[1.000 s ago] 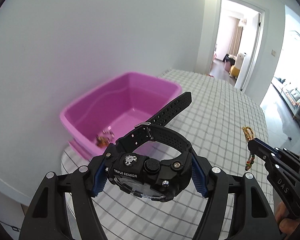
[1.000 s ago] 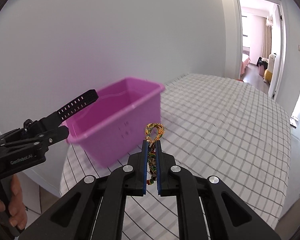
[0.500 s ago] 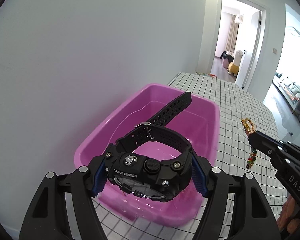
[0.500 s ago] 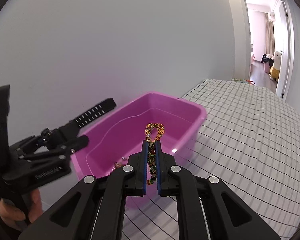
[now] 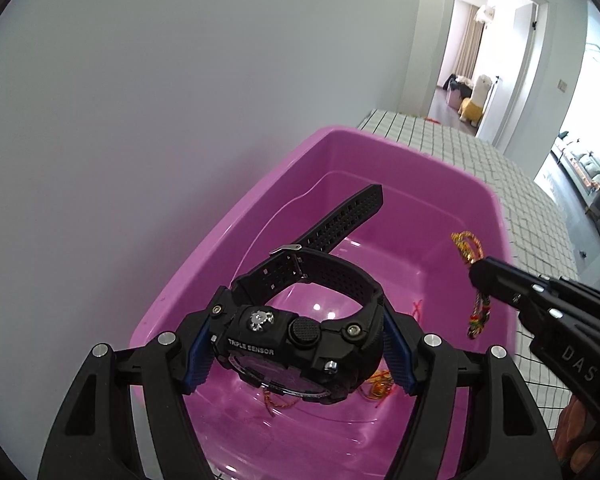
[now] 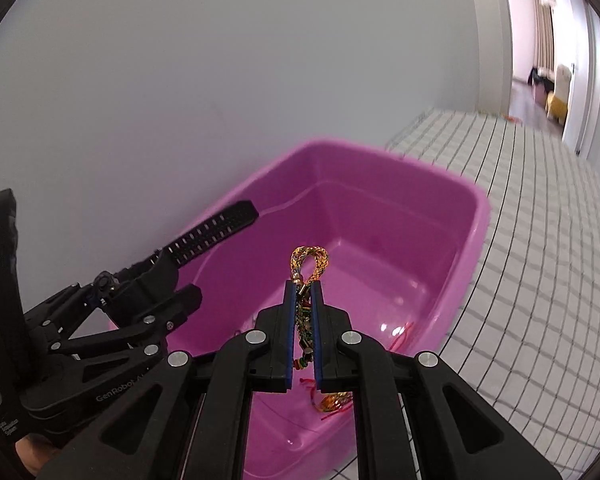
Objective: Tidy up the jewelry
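My left gripper (image 5: pixel 298 344) is shut on a black digital watch (image 5: pixel 300 340) and holds it above the pink plastic bin (image 5: pixel 404 148). Its strap sticks out forward. My right gripper (image 6: pixel 304 316) is shut on a braided multicoloured bracelet (image 6: pixel 309 261) and holds it over the bin (image 6: pixel 384 160) too. The bracelet (image 5: pixel 469 245) hangs from the right gripper (image 5: pixel 480 276) at the right of the left wrist view. The left gripper with the watch strap (image 6: pixel 214 236) shows at the left of the right wrist view. Small red and gold jewelry pieces (image 6: pixel 332 402) lie on the bin floor.
The bin stands on a table with a white checked cloth (image 6: pixel 540 240), close against a plain white wall (image 5: pixel 180 100). An open doorway (image 5: pixel 480 60) to another room lies beyond the table's far end.
Both grippers have moved forward and over the bin, which now fills the lower part of both views. Both keep their hold on the watch and the bracelet.
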Tool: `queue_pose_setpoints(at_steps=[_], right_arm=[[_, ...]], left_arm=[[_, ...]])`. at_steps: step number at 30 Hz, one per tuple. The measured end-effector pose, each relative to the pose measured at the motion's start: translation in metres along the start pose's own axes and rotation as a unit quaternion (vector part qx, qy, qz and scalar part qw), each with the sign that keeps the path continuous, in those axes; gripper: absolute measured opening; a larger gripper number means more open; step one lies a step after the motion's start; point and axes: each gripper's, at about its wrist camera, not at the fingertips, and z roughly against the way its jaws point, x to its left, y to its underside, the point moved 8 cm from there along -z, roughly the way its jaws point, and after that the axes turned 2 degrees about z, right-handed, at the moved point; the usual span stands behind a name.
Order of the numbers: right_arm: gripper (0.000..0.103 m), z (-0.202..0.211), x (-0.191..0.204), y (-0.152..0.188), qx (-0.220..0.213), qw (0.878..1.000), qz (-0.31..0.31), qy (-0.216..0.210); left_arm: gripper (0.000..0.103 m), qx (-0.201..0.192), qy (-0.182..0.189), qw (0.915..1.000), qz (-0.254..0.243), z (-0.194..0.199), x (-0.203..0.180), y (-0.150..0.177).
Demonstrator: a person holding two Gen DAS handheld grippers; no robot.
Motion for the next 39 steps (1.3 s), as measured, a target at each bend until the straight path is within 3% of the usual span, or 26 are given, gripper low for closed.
queue_pose_setpoints(at_steps=[10, 17, 19, 20, 21, 29, 39], right_arm=[[0.007, -0.034, 0.002, 0.007, 0.038, 0.999, 0.007, 0.015], [0.008, -0.035, 0.007, 0.009, 0.046, 0.998, 0.009, 0.029], [0.014, -0.032, 0.006, 0.007, 0.046, 0.999, 0.003, 0.026], [0.023, -0.031, 0.006, 0.006, 0.044, 0.999, 0.001, 0.025], [0.027, -0.029, 0.005, 0.005, 0.041, 0.999, 0.000, 0.025], [0.027, -0.025, 0.004, 0.004, 0.039, 0.999, 0.000, 0.029], [0.036, -0.018, 0.002, 0.004, 0.039, 0.999, -0.009, 0.034]], left_arm=[[0.068, 0.027, -0.013, 0.9995, 0.006, -0.026, 0.006, 0.001], [0.068, 0.039, -0.017, 0.9990, 0.013, -0.034, 0.001, 0.001], [0.069, 0.037, -0.017, 0.9991, 0.013, -0.034, 0.002, -0.001], [0.072, 0.031, -0.021, 0.9992, 0.012, -0.033, 0.003, -0.002], [0.079, 0.023, -0.024, 0.9994, 0.009, -0.029, 0.003, -0.004], [0.087, 0.027, -0.029, 0.9990, 0.019, -0.021, 0.011, -0.007], [0.094, 0.046, -0.038, 0.9978, 0.027, -0.013, 0.018, -0.003]])
